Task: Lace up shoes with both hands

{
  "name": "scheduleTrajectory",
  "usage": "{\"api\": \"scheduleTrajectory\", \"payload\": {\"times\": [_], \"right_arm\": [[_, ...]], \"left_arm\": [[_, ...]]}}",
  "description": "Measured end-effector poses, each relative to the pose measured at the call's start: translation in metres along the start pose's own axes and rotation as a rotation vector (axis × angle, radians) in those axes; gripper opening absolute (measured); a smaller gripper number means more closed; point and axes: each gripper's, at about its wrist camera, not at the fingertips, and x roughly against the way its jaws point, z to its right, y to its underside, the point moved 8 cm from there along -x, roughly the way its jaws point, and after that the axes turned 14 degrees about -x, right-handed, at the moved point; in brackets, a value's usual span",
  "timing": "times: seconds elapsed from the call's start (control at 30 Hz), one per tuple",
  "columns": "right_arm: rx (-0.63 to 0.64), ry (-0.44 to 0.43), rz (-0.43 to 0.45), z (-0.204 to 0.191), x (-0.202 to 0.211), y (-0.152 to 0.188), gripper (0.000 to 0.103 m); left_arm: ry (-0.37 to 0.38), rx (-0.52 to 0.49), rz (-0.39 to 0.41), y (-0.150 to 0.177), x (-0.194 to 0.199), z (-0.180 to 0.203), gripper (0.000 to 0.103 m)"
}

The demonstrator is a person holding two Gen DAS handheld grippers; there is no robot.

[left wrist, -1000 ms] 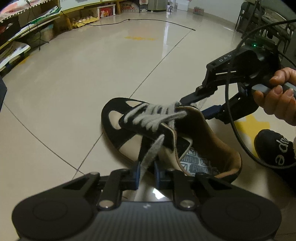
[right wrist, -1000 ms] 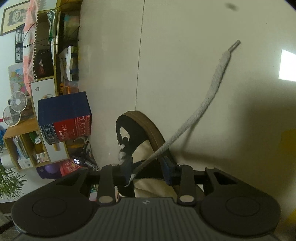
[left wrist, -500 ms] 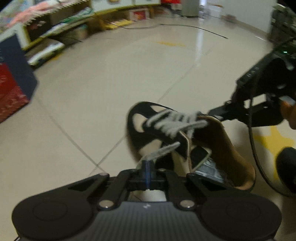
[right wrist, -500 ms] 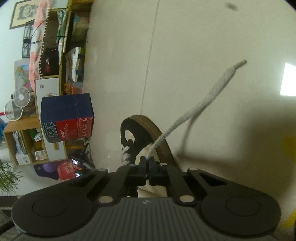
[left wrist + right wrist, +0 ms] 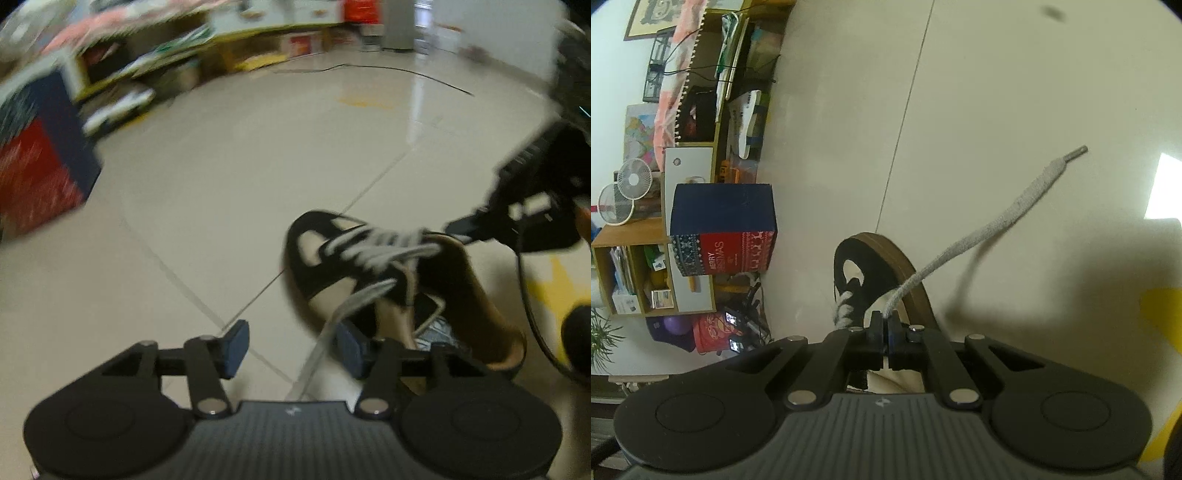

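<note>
A black and cream shoe (image 5: pixel 332 266) with a brown sole lies on the tiled floor, laced in grey. My left gripper (image 5: pixel 291 349) stands just before it, its jaws opening. One loose lace end (image 5: pixel 354 299) hangs down between the fingers (image 5: pixel 234 349), and neither pad presses on it. My right gripper (image 5: pixel 885 325) is at the shoe's (image 5: pixel 871 258) far side, shut on the other lace end (image 5: pixel 990 229), whose tip sticks up and to the right. In the blurred left wrist view the right gripper (image 5: pixel 458 230) reaches in from the right.
A navy and red gift box (image 5: pixel 724 229) stands on the floor before cluttered shelves (image 5: pixel 701 92). A second dark shoe (image 5: pixel 576 332) and a yellow floor mark (image 5: pixel 554 284) are at the right. A black cable (image 5: pixel 528 314) hangs from the right gripper.
My left gripper, shut on the near lace end half a second ago, has opened and let it go while swinging. My right gripper closed on the far lace end and stays shut.
</note>
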Motion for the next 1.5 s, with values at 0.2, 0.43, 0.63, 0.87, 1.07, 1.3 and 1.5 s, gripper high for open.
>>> {"api": "scheduleTrajectory", "payload": {"times": [0.2, 0.43, 0.63, 0.87, 1.07, 1.3, 1.5], "right_arm": [[0.006, 0.003, 0.000, -0.002, -0.001, 0.001, 0.003], [0.008, 0.006, -0.007, 0.000, -0.002, 0.003, 0.003], [0.053, 0.009, 0.014, -0.004, 0.001, 0.004, 0.003], [0.145, 0.016, 0.066, -0.017, 0.010, 0.009, 0.002], [0.083, 0.082, 0.069, 0.002, 0.004, 0.004, 0.002], [-0.021, 0.131, 0.064, 0.024, 0.002, -0.005, 0.005], [-0.098, 0.184, 0.163, 0.053, 0.020, -0.033, 0.008]], "left_arm": [[0.006, -0.172, -0.001, -0.010, -0.010, 0.015, 0.048], [0.036, -0.318, 0.011, -0.019, -0.020, 0.032, 0.003], [-0.094, -0.337, 0.010, -0.020, -0.015, 0.033, 0.001], [-0.204, -0.254, -0.003, -0.011, 0.004, 0.024, 0.001], [-0.188, -0.222, -0.035, 0.001, 0.003, 0.027, 0.001], [-0.156, -0.201, -0.091, 0.007, -0.003, 0.027, 0.002], [-0.167, -0.123, -0.194, 0.028, -0.013, 0.011, 0.005]]}}
